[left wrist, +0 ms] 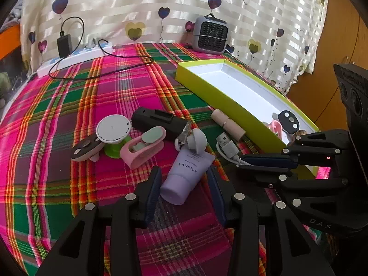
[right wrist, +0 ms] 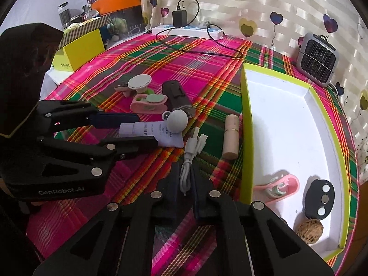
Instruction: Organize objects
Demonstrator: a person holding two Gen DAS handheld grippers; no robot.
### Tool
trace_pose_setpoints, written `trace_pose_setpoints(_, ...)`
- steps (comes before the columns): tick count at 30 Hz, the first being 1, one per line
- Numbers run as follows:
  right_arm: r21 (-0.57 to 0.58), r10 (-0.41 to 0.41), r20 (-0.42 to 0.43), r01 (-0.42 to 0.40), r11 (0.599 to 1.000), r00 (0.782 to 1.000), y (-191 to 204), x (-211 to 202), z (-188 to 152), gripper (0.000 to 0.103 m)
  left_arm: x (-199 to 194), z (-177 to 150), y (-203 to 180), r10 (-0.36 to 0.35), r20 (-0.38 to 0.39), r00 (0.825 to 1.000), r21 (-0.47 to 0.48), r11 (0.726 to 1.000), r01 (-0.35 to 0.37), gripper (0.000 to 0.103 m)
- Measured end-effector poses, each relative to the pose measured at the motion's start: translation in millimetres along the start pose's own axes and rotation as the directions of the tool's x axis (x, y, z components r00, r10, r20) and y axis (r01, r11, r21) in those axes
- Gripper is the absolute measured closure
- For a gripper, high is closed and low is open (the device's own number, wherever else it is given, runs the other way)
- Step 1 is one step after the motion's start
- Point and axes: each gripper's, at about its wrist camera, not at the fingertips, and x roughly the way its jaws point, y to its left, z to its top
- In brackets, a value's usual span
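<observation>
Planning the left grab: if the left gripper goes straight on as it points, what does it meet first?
The left gripper is open around the purple tube, so it would probably meet that first. The grey ball sits just past the tube; depth is unclear.

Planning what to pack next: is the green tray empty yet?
No. The green tray already holds a pink clip, black oval piece and brown ball.

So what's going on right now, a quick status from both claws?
Left gripper open around the purple tube. Right gripper straddling the white cable, grip unclear. Green tray alongside, path open.
</observation>
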Motion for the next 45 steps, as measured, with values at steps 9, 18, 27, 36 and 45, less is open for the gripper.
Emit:
trace_pose_setpoints(9, 0.016, 0.005, 0.019, -0.006, 1.0, 1.0, -4.5, -7.2, -3.7, 0.093, 5.9, 0.9, -17.3, -0.001, -0.026, 1.0, 0.073, 0.997, 0.002, 0.063)
trace_pose_setpoints(18, 0.021, 0.023, 0.031, -0.024, 1.0, 0.999, -6.1, -7.7, -4.5, 0.093, 6.1, 1.8, -21.5, 0.06, -0.024, 0.998, 0.088, 0.994, -0.057, 0.075)
trace_pose_setpoints(27, 0.034, 0.041, 0.058, -0.043, 0.998, 0.997, -7.4, -16.2, -8.7, 0.093, 1.0, -1.6, -18.7, 0.072, -0.007, 0.997, 0.068, 0.995, -0.071, 0.075)
trace_pose_setpoints(36, 0.049, 0.063, 0.102, -0.069, 0.996, 0.993, -10.0, -27.4, -14.8, 0.093, -22.0, -12.7, -16.6, 0.099, 0.061, 0.993, 0.005, 0.995, -0.099, 0.075)
trace_pose_setpoints(45, 0.077, 0.073, 0.166, -0.086, 0.993, 0.983, -13.1, -42.3, -14.5, 0.093, -43.1, -12.4, -19.5, 0.098, 0.14, 0.985, -0.05, 0.994, -0.092, 0.075)
